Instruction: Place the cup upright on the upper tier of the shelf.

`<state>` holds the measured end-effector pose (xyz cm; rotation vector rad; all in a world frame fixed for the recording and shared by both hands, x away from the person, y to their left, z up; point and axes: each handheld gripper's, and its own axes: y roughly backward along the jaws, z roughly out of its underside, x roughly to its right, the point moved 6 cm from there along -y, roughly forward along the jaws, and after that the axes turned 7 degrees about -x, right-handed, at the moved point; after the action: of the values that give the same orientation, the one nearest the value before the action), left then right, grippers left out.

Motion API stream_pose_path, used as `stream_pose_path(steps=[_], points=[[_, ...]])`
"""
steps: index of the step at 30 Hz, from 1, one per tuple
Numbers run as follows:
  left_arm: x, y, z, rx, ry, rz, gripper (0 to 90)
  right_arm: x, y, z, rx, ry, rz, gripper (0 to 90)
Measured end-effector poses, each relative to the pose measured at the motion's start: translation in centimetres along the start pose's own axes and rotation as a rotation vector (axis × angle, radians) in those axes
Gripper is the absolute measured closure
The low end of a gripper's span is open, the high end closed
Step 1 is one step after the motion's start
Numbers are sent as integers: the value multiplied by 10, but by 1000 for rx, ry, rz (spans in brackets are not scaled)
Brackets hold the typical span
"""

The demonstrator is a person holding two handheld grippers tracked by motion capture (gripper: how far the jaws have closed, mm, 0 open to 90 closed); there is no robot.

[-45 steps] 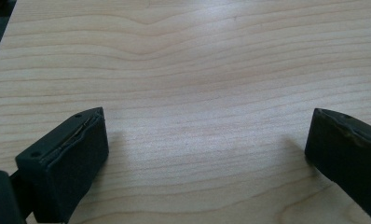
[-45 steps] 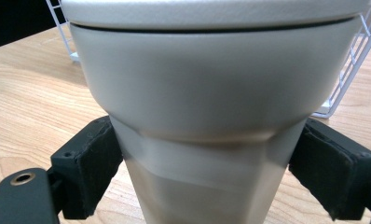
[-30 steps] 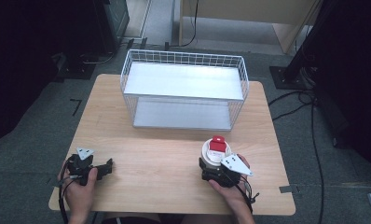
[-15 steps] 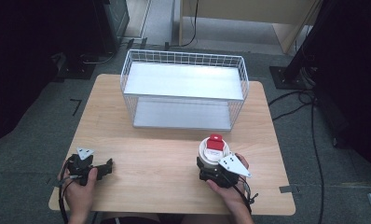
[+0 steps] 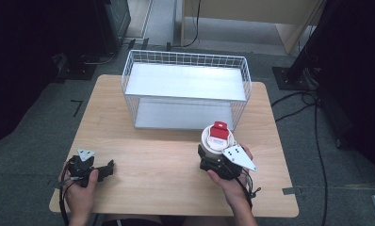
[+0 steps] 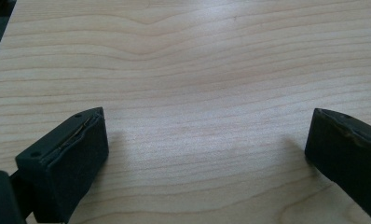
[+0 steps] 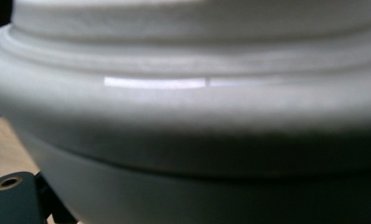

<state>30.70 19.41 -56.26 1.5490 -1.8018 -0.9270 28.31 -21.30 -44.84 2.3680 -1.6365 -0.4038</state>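
A round white plastic container with a red cap [image 5: 216, 137] is clasped upright by the right gripper [image 5: 214, 157] in front of the white wire basket [image 5: 185, 89], while the left gripper [image 5: 109, 167] is rested wide open and unladen on the pale wooden worktop [image 5: 152, 165].

At the right gripper [image 5: 213, 157], the jaws are hidden from above by the hand [image 5: 232, 181], the grey plate and the white jar [image 5: 217, 140] itself, so the grip cannot be read. In the right gripper view, the jar [image 7: 188, 116] sits so close that it blurs, cut off on every side; its red cap falls outside the picture. The left gripper view crops both black jaws at the bottom edge, the right-hand one also at the side. From above, the cap's [image 5: 219, 129] markings are too small to read, and both forearms are cut off by the bottom edge.
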Motion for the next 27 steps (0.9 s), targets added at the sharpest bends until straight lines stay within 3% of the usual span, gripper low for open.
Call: stream_pose_path(steps=[8, 13, 17, 27], points=[[0, 0, 0, 1, 0, -1, 0, 0, -4, -26, 29, 9, 15, 82], [0, 0, 0, 0, -1, -1, 0, 0, -6, -39, 42, 1, 25, 82], [0, 0, 0, -1, -2, 0, 0, 4, -10, -60, 67, -25, 30, 82], [0, 0, 0, -1, -1, -1, 0, 7, -16, -95, 99, -7, 34, 82]])
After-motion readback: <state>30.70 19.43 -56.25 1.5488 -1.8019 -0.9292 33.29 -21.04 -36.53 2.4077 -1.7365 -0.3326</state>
